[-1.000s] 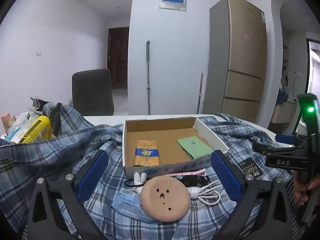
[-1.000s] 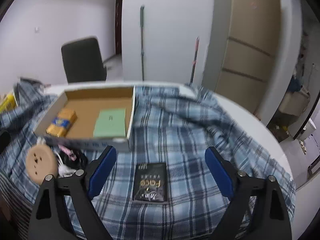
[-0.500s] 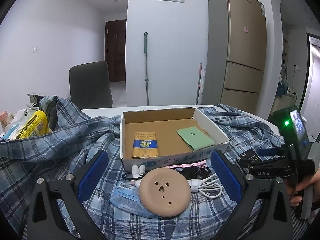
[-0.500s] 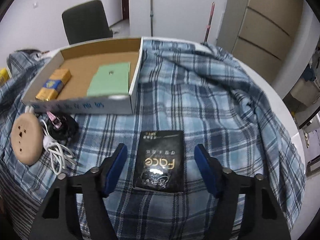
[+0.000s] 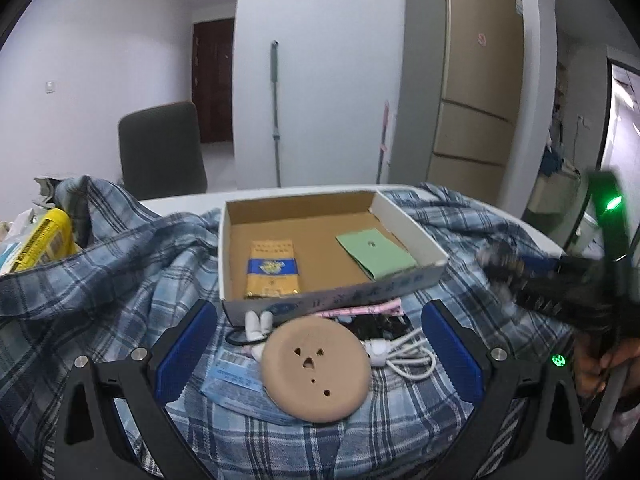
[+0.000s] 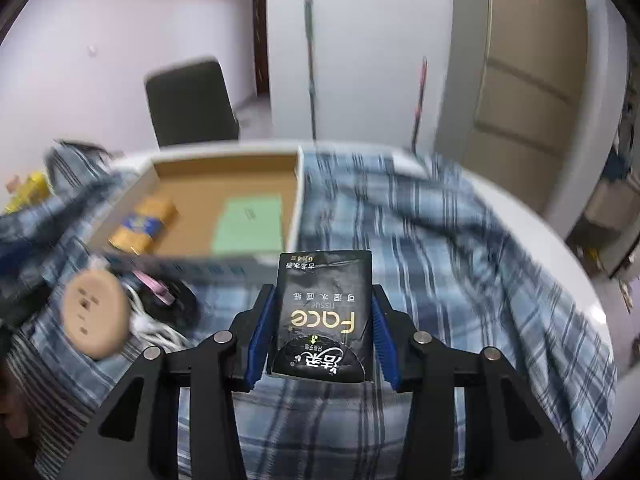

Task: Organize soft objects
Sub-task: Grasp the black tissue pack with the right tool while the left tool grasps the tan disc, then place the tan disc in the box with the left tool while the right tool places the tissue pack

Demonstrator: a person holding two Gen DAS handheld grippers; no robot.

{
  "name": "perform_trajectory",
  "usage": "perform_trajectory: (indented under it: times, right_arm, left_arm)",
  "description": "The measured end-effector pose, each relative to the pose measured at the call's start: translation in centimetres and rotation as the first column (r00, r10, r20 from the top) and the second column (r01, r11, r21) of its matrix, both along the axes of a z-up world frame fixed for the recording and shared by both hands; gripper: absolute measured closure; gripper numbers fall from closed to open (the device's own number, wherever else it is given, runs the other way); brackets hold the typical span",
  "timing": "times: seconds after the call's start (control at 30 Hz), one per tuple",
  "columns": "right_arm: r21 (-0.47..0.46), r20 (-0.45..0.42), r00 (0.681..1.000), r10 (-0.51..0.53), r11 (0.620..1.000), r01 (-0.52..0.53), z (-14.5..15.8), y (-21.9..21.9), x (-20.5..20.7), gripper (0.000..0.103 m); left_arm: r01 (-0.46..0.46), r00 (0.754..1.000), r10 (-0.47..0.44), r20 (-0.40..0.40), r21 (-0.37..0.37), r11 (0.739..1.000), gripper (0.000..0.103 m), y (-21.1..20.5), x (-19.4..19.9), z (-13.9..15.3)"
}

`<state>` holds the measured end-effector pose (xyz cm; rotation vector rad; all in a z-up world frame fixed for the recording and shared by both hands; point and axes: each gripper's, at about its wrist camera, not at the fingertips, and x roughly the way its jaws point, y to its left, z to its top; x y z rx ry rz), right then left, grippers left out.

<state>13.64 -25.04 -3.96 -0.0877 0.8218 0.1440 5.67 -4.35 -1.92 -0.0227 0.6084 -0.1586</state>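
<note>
A black "Face" tissue pack (image 6: 325,312) sits between the blue pads (image 6: 262,328) of my right gripper (image 6: 323,296). The jaws are closing and both pads press its sides, over the blue plaid cloth (image 6: 420,248). My left gripper (image 5: 318,320) is open, with a tan round pad (image 5: 316,368) lying between and below its fingers. Behind it stands an open cardboard box (image 5: 404,220) holding a gold and blue pack (image 5: 272,268) and a green pack (image 5: 376,254). The right gripper's body (image 5: 560,280) shows blurred at the right edge of the left wrist view.
A white cable (image 5: 400,356), a pink wrapper (image 5: 360,310) and a pale blue packet (image 5: 236,380) lie around the tan pad. A yellow bag (image 5: 40,240) is at the far left. A dark chair (image 5: 160,148) and a fridge (image 5: 476,92) stand beyond the table.
My right gripper came down over the black tissue pack and its jaws narrowed until the pads met the pack's sides. The left gripper stayed open over the tan pad.
</note>
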Motion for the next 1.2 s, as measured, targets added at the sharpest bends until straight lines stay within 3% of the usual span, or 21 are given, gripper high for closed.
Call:
perform_trajectory:
  times: [0.13,0.3,0.4,0.7,0.77,0.97,1.2]
  right_arm:
    - [0.052,0.122,0.992,0.041,0.998,-0.047,2.0,0.4,-1.8,0.058]
    - [0.066,0.103,0.99,0.098,0.992,-0.105,2.1,1.4,-2.2,0.058]
    - [0.063,0.098,0.988,0.116,0.99,-0.123,1.8,1.6,-2.4,0.058]
    - [0.051,0.09,0.986,0.143,0.988,-0.148,1.7,1.9,-2.6,0.058]
    - [0.044,0.089,0.985,0.148,0.987,-0.152,1.6,2.2,-2.6,0.058]
    - [0.027,0.076,0.984,0.159,0.986,-0.162,1.1,2.6,-2.4,0.058]
    - [0.02,0.075,0.983,0.17,0.985,-0.172,1.0,2.7,-2.5,0.058]
  left_arm:
    - [0.085,0.994,-0.084,-0.074,0.011,0.996,0.0,-1.1,0.6,-1.0]
    - [0.101,0.982,-0.087,-0.166,0.08,0.992,0.0,-2.0,1.6,-2.5]
    - [0.071,0.976,-0.039,-0.215,0.141,0.988,0.0,-2.2,2.2,-3.4]
    - [0.075,0.959,-0.025,-0.282,0.167,0.983,0.0,-2.0,3.0,-4.9]
    - [0.061,0.953,-0.008,-0.303,0.166,0.984,0.006,-1.8,3.3,-5.4]
    - [0.059,0.953,0.004,-0.303,0.2,0.978,0.012,-2.2,3.5,-5.6]
    - [0.063,0.959,-0.008,-0.283,0.187,0.98,0.022,-2.2,3.2,-5.3]
